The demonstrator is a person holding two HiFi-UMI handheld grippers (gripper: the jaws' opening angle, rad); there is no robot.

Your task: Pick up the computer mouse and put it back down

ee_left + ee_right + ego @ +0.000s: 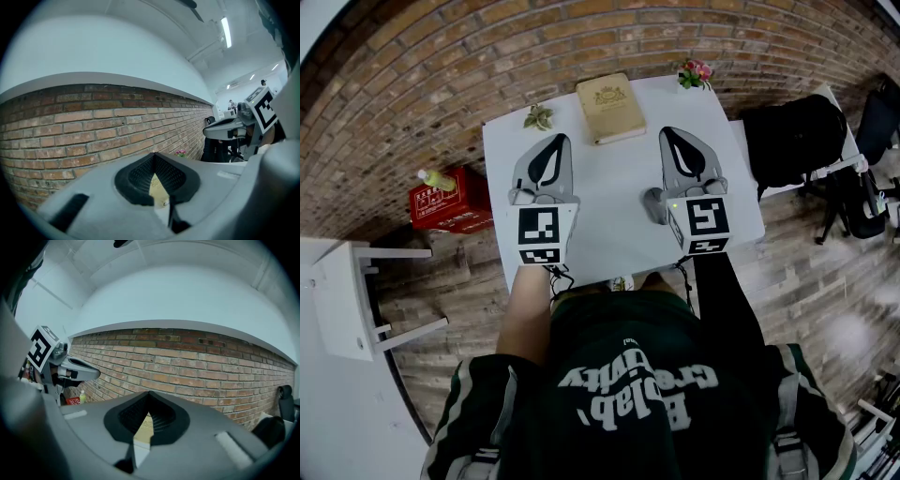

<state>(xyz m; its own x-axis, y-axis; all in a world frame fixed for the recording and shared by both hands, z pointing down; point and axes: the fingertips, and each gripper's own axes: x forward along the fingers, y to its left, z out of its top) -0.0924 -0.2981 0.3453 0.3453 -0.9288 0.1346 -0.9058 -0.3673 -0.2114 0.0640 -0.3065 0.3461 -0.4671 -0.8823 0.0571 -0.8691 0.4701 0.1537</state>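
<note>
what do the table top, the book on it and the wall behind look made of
Table: smooth matte white with no grain, probably laminate or painted board.
Book: tan cover with a printed crest, maybe cloth or leatherette; the look leaves it open.
Wall: bare red-brown brick with pale mortar joints.

The grey plastic left gripper (554, 141) and the matching right gripper (667, 133) were held side by side, well apart, pointing forward and roughly level. Both pairs of fingers were closed tip to tip and empty. The left forearm (525, 314) was bare, and the right arm (719, 291) was in a black sleeve.
</note>
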